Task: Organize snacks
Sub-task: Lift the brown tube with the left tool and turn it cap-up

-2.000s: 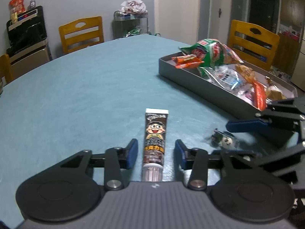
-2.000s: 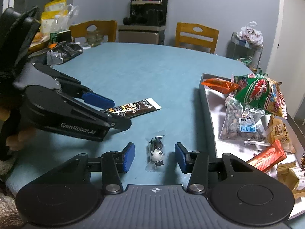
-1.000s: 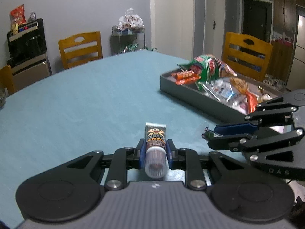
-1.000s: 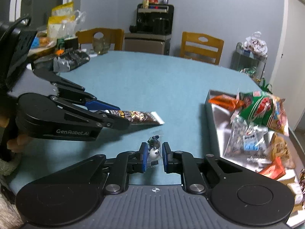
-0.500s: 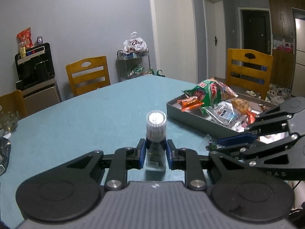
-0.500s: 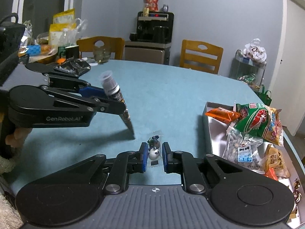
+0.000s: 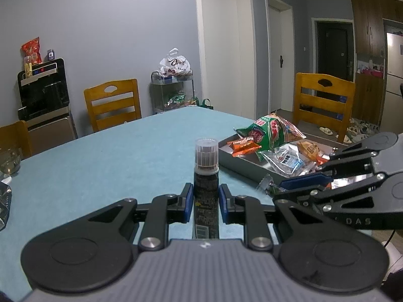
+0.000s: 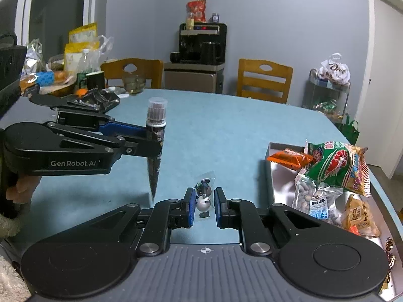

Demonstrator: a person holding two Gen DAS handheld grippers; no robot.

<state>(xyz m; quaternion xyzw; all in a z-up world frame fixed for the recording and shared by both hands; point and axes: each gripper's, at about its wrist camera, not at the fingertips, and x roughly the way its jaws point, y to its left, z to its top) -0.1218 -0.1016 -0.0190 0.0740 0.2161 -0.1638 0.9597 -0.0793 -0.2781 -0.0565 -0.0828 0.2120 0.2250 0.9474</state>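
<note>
I hold the left gripper [image 7: 206, 202] with its jaws pinching the dark snack tube [image 7: 206, 181] at mid-body. The tube stands upright, clear ribbed cap at 12 o'clock, flat crimped tail at 6 o'clock. In the right wrist view the tail hangs just above the blue surface [image 8: 226, 130]; I cannot tell whether it touches.

The right gripper [image 8: 204, 205] has its jaws pressed together on a small clear candy packet [image 8: 204, 196], which sits low over the surface.

The grey tray [image 7: 241, 167] lies at 2 o'clock from the left gripper and at 3 o'clock from the right gripper. It already carries the green shrimp-chip bag [image 8: 337, 166], an orange bar [image 8: 289, 158] and a nut packet [image 8: 317, 198].

Step in hand, as I judge it: carry both items to the tray.

Procedure:
1. Raise the tube until its tail clears the tray wall. The tail hangs well below the jaws, so lift with margin.
2. Move the left gripper toward 2 o'clock. The right gripper lies on that side, so send one unit at a time.
3. Lay the tube flat in a bare part of the tray floor near the orange bar, then spread the jaws.
4. Carry the packet over the near wall and release it low, since a light packet may cling to a pad.
</note>
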